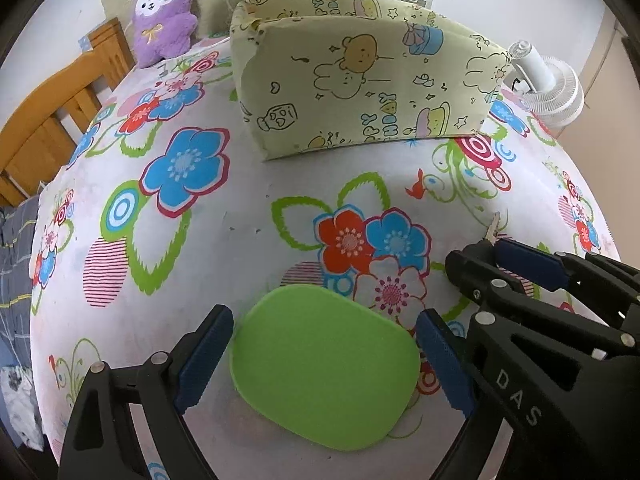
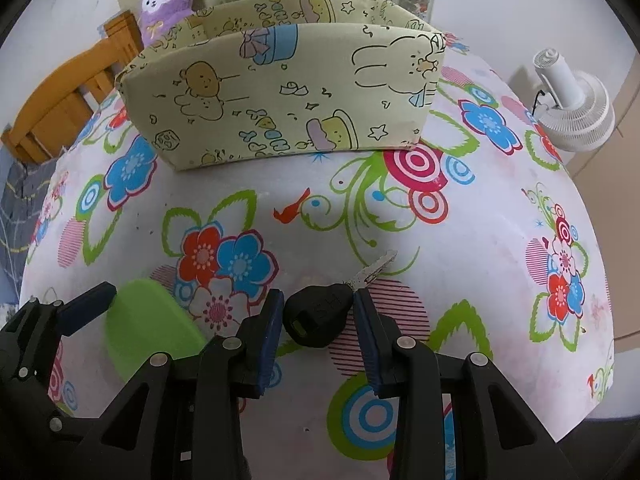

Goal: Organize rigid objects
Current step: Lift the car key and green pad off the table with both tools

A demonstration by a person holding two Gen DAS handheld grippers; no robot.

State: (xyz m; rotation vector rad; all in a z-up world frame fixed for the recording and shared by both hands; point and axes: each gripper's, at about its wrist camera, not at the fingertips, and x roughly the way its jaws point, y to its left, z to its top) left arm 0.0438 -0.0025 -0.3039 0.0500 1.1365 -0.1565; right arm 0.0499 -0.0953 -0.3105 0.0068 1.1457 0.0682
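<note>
The green oval pad [image 1: 326, 368] lies flat on the flowered tabletop [image 1: 240, 240], between the spread jaws of the left gripper [image 1: 324, 364], which do not touch it, probably so they can close on its long edges. Just beside it, the black-headed key [image 2: 320, 316] sits pinched at its head between the pads of the right gripper [image 2: 316, 320], blade pointing away. Both face the open patterned box [image 2: 280, 108] farther back, likely where these things belong.
</note>
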